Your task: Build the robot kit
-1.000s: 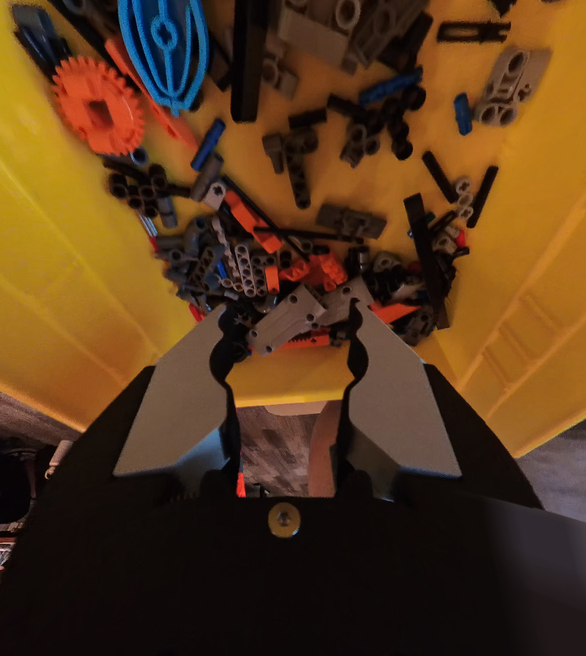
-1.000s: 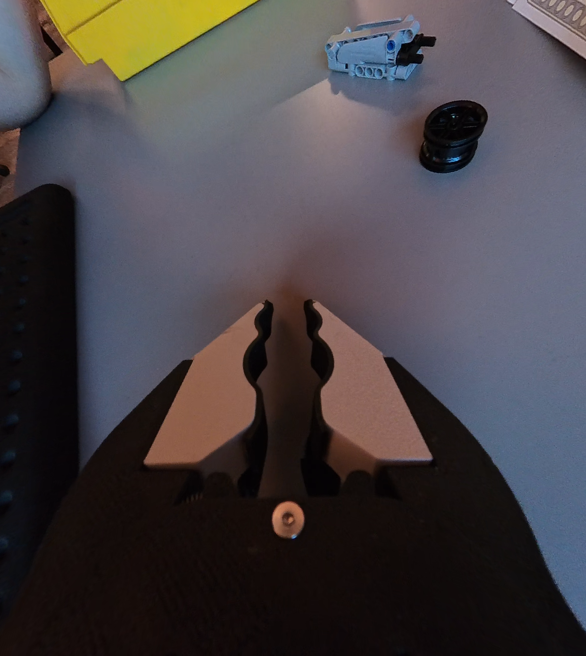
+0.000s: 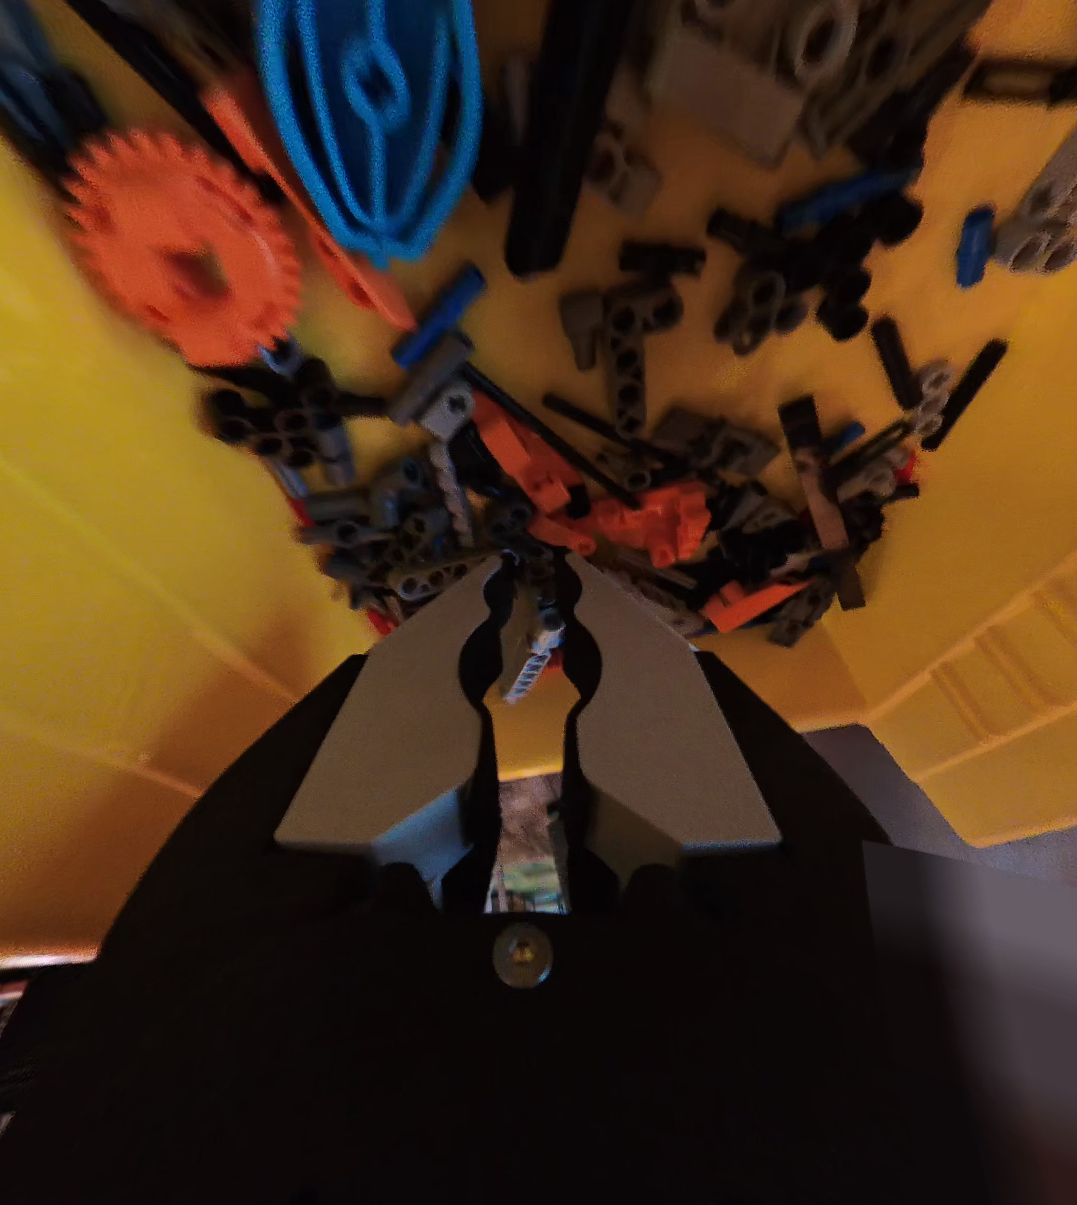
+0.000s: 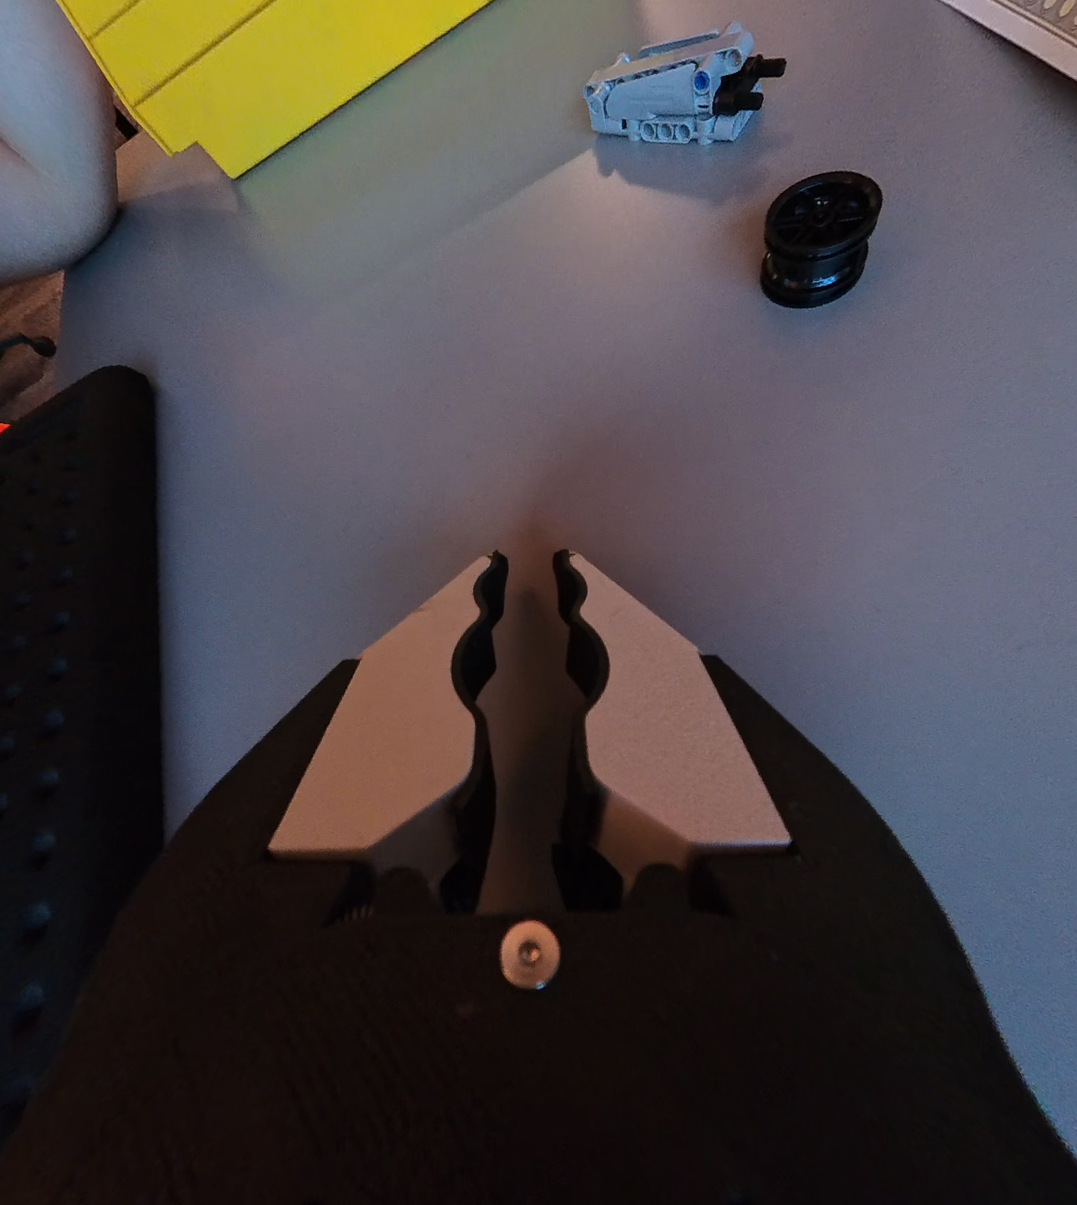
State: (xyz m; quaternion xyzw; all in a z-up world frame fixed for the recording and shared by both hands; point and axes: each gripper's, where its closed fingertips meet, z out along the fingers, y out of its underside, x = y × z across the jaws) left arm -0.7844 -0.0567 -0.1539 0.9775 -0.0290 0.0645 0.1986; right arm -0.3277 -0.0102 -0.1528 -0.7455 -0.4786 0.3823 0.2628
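Here, a small grey toothed brick piece (image 3: pixel 531 642) is seen pinched between the narrowed jaws of the left gripper (image 3: pixel 534 566), inside a yellow plastic bin (image 3: pixel 99 587). The piece sits low between the fingers, tilted, with its ridged end pointing back toward the camera; the view is blurred, so its exact shape cannot be told. The gripper tips are touching or just above the heap of loose parts (image 3: pixel 555 515), a jumble of grey beams, black pins and orange bricks gathered against the bin's near wall.

Farther in, an orange gear (image 3: pixel 180 251) lies beside a blue oval frame (image 3: pixel 369 124), and black beams and blue pins are scattered over the bin floor.

For a clean hold, the grip is best kept firm and the piece drawn straight out of the heap, since neighbouring beams appear to lie against the tips and could be dragged along.

The right gripper (image 4: pixel 531 555) is held over a bare grey surface (image 4: pixel 784 521), its jaws narrowly parted with nothing between them. Well ahead of it, a small light-grey brick assembly (image 4: pixel 673 91) and a black wheel hub (image 4: pixel 819 238) are resting apart on the surface, the bin's yellow outer wall (image 4: pixel 275 72) is seen at the upper left, and a black studded pad (image 4: pixel 47 652) lies at the left.
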